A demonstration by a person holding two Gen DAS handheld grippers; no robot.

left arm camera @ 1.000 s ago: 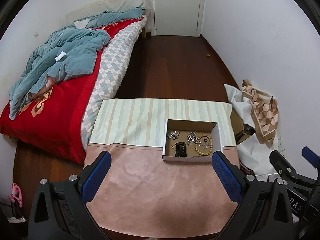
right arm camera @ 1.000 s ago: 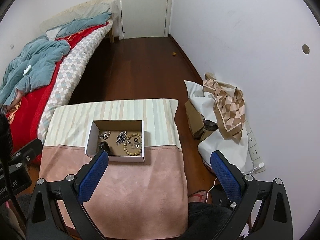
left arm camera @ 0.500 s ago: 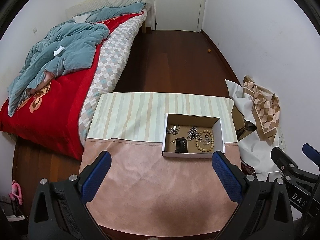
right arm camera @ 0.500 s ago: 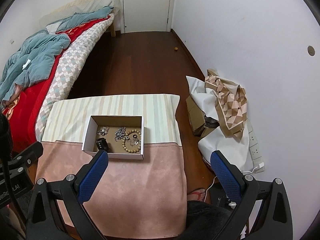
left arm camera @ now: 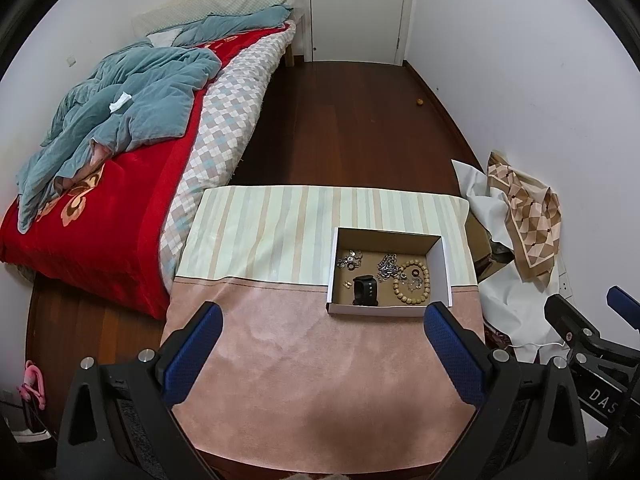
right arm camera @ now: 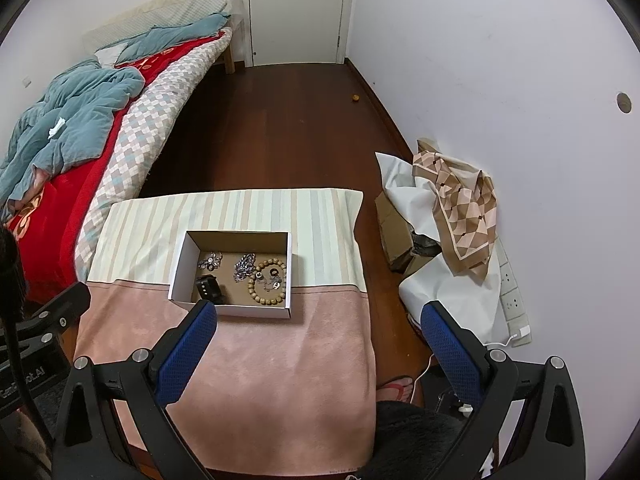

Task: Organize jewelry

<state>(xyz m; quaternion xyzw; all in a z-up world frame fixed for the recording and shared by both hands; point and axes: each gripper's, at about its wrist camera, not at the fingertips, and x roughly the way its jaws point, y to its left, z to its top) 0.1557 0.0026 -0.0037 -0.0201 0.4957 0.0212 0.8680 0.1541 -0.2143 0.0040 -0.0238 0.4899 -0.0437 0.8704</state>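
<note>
the left gripper [left arm camera: 319, 320] is spread wide with nothing between its blue pads [left arm camera: 194, 354], held above the pink near half of the surface [left arm camera: 304, 380]. in the left wrist view a shallow cardboard box [left arm camera: 376, 309] sits ahead and to the right, straddling the seam where the pink cloth meets a striped cloth [left arm camera: 280, 216]. inside the box lie a wooden bead bracelet [left arm camera: 412, 283] at the right, a black watch-like band [left arm camera: 365, 290] near the front wall, a silver chain [left arm camera: 387, 266] just beside the beads, and a small metal cluster [left arm camera: 349, 259] toward the back left. a bed [left arm camera: 120, 200] with a red cover and a blue-grey quilt [left arm camera: 120, 112] stands left of the surface. part of the other tool shows at the lower right edge.

in the right wrist view the right gripper [right arm camera: 319, 318] is likewise released and empty, its left pad [right arm camera: 186, 354] overlapping the box's [right arm camera: 236, 309] front left corner in the picture; i cannot tell whether it touches. the bead bracelet [right arm camera: 269, 282], black band [right arm camera: 207, 286], chain [right arm camera: 244, 266] and metal cluster [right arm camera: 210, 261] all rest on the box floor. to the right, on the wooden floor [right arm camera: 280, 128], white wrapping and a patterned scarf [right arm camera: 460, 208] are piled against the wall. a closed white door [right arm camera: 296, 12] stands at the far end.
</note>
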